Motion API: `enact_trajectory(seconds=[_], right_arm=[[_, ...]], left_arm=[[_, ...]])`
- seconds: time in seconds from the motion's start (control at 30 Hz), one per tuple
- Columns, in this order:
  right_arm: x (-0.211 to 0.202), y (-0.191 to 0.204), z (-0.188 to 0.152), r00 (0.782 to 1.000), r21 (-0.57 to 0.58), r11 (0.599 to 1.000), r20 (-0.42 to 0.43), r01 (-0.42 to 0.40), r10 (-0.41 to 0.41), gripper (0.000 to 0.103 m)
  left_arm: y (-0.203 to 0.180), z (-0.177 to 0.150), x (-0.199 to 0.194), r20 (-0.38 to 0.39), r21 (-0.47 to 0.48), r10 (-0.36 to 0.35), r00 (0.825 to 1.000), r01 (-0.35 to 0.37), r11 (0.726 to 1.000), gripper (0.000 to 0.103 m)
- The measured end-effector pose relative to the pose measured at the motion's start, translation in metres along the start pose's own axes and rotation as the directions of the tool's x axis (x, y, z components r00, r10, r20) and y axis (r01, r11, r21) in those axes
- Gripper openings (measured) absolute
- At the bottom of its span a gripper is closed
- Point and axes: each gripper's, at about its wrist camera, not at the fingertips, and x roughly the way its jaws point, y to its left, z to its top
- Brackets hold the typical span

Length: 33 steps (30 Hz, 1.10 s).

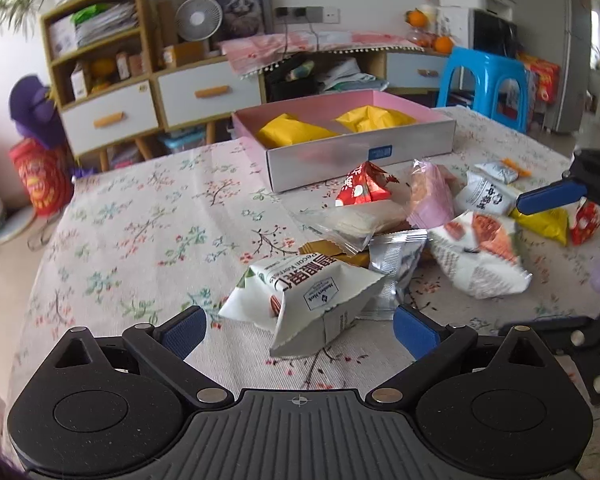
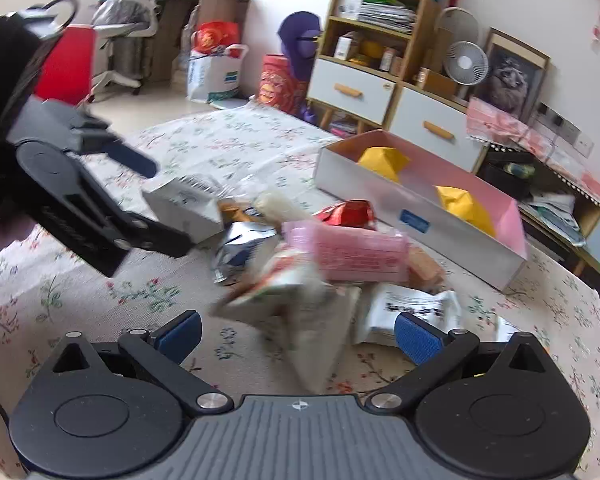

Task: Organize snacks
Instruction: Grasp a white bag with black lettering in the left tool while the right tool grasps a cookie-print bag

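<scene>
I had both grippers spread: left gripper (image 1: 298, 326) straddling the pecan packet (image 1: 300, 300), well short of the pink box (image 1: 356, 152) (slippery foil could squirt out).

Soft, even daylight fills both views, brightest at the upper left of the right wrist view — shadows stay faint. Fisheye bending curves the edges, with dark vignetted corners. Motion blur smears the snack pile (image 2: 300, 280) in the right wrist view; the left wrist view is sharper.
</scene>
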Motion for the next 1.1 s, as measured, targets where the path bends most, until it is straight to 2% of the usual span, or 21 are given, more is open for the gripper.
enact_trajectory(seconds=[0.2,0.37,0.53,0.57,0.73,0.83,0.9,1.0,1.1], right_arm=[[0.003,0.013,0.005,1.000,-0.057,0.998,-0.005,-0.017,0.017,0.092],[0.009,0.012,0.005,1.000,-0.051,0.999,-0.022,-0.007,0.006,0.091],[0.015,0.006,0.005,0.999,-0.034,0.999,-0.037,0.003,-0.004,0.087],[0.017,0.004,0.006,0.999,-0.025,1.000,-0.040,0.005,-0.006,0.085],[0.021,-0.003,0.010,0.999,0.005,1.000,-0.042,0.024,-0.024,0.077],[0.023,-0.006,0.013,0.999,0.013,1.000,-0.039,0.029,-0.028,0.071],[0.023,-0.007,0.014,0.999,0.019,0.999,-0.038,0.030,-0.030,0.065],[0.024,-0.007,0.015,0.999,0.016,1.000,-0.038,0.021,-0.020,0.047],[0.023,-0.006,0.015,0.999,0.006,1.000,-0.036,0.018,-0.018,0.043]], left_arm=[[0.000,0.000,0.009,0.024,0.049,-0.004,1.000,0.003,0.999,0.100],[0.001,0.002,0.014,0.026,0.096,-0.037,0.999,0.035,0.995,0.099],[0.002,0.004,0.018,0.016,0.104,-0.071,0.997,0.069,0.992,0.095],[0.002,0.005,0.018,0.016,0.106,-0.071,0.997,0.069,0.992,0.095],[0.005,0.005,0.021,0.005,0.097,-0.063,0.998,0.063,0.993,0.078],[0.007,0.006,0.021,0.005,0.086,-0.069,0.998,0.068,0.994,0.075],[0.007,0.005,0.020,0.009,0.090,-0.068,0.998,0.067,0.994,0.072],[0.005,0.006,0.018,0.017,0.094,-0.064,0.998,0.063,0.994,0.068],[0.005,0.006,0.017,0.023,0.087,-0.062,0.998,0.060,0.994,0.066]])
